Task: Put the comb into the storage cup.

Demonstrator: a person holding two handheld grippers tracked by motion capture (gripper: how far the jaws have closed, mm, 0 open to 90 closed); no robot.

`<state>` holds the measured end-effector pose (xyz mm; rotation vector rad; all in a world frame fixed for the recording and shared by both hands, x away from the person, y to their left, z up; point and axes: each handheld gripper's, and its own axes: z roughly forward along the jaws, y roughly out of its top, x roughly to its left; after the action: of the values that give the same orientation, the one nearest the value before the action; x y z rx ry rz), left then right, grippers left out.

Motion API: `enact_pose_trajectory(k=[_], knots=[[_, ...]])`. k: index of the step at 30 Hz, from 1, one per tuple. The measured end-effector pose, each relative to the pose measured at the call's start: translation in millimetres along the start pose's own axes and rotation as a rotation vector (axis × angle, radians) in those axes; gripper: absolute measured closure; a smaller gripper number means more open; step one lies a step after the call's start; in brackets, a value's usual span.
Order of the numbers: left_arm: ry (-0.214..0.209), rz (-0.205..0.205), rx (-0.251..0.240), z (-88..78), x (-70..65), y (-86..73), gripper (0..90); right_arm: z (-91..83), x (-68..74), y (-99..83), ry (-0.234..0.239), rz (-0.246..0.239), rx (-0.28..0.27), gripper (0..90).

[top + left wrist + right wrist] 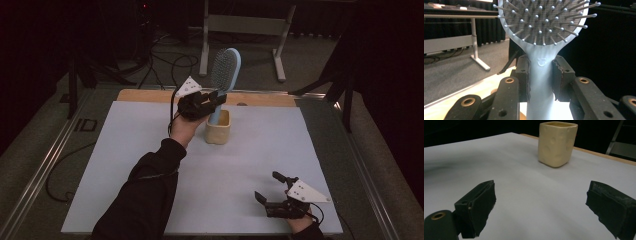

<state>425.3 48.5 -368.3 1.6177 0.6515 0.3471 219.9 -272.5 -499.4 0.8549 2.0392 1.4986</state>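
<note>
Now the left hand-held gripper (212, 97) is clamping the neck of a light-blue hairbrush (224, 75), its pads pressing on either side of the handle just below the bristled head, as the left gripper view shows plainly (541, 72). The brush is standing upright, head up, with the lower end of its handle reaching down into the cream-coloured cup (218, 128) that is sitting near the far middle of the bench (125, 165). Whether the handle's tip is already resting on the cup's bottom cannot be told from here.

By my reading, the step in hand is the seating of the brush in the cup, and it is nearly finished. The next move is calling for a small, straight lowering until the handle is bearing on the bottom or leaning on the rim, then a gentle release so the top-heavy brush is not tipping the light cup over.

The right hand-held gripper (272, 195) is lying idle at the near right of the bench, jaws standing wide apart with nothing between them, pointing toward the cup (557, 143).
</note>
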Motion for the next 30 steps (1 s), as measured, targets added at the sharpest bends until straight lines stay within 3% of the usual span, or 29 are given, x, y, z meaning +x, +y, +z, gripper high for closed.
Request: enact_pose_trajectory(k=[2,4,7,13,17,30], knots=[[-0.001,-0.011,-0.021,1.9,2.4,-0.8,70.3,-0.1,-0.2,-0.2,0.002,0.001,0.0,8.7],[0.023,-0.013,-0.04,3.6,3.4,-2.0,70.3,-0.3,0.2,-0.2,0.002,0.002,0.0,8.7],[0.015,-0.034,-0.063,6.9,7.8,-4.0,70.3,-0.7,0.1,-0.1,0.002,0.005,-0.003,8.7],[0.001,0.001,-0.059,18.5,14.1,-7.3,70.3,-0.1,0.1,-0.3,0.009,0.003,-0.001,8.7],[-0.009,-0.015,-0.076,24.7,18.1,-11.4,70.3,-0.3,-0.1,-0.3,0.011,0.009,-0.005,8.7],[0.01,-0.053,-0.055,33.9,31.3,-25.6,70.2,-0.6,-0.1,-0.1,0.016,0.009,-0.009,8.7]])
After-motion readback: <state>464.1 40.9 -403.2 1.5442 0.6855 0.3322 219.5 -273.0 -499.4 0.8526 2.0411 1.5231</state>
